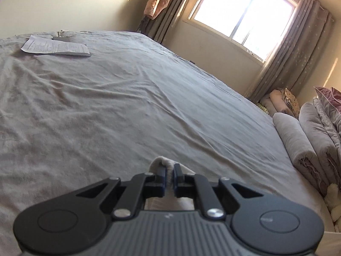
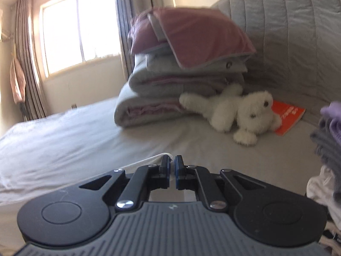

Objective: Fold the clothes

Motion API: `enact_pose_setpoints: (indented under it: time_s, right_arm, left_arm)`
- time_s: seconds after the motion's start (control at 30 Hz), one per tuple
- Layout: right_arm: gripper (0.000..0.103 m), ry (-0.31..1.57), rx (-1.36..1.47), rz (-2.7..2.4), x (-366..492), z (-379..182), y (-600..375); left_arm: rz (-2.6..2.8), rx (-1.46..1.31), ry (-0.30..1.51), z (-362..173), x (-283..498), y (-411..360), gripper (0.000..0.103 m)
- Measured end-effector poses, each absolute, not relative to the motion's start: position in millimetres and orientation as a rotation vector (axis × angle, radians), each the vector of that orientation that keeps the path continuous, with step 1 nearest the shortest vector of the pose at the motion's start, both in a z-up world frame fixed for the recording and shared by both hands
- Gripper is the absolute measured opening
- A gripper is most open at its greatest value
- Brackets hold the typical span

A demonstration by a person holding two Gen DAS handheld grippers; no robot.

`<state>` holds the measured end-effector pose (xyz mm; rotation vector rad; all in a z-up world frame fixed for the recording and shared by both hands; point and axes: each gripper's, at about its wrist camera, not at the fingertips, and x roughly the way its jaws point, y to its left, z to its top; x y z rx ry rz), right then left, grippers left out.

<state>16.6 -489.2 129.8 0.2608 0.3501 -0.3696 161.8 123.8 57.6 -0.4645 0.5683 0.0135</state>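
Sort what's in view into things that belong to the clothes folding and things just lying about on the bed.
Belongs to the job:
left gripper, shut on white garment
right gripper, shut on the same-looking white cloth
clothes pile

Lying about:
papers
folded quilts
pink pillow
white plush toy
orange book

Grey bedsheet (image 1: 127, 106), white plush toy (image 2: 245, 113), orange book (image 2: 289, 117), pink pillow (image 2: 191, 38), black, blue-padded claws.

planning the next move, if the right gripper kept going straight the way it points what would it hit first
Probably the white plush toy or the folded bedding stack beside it; depth is unclear. The right gripper, shut on white cloth, has only bare bed sheet before them.
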Motion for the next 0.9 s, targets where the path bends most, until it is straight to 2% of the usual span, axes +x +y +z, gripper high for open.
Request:
enact_pose_setpoints:
  time_s: [0.9]
  right_arm:
    - [0.006, 0.365, 0.349, -0.375, 3, 131, -504]
  left_arm:
    - [-0.075, -0.421, 0.564, 68, 155, 126, 0.007]
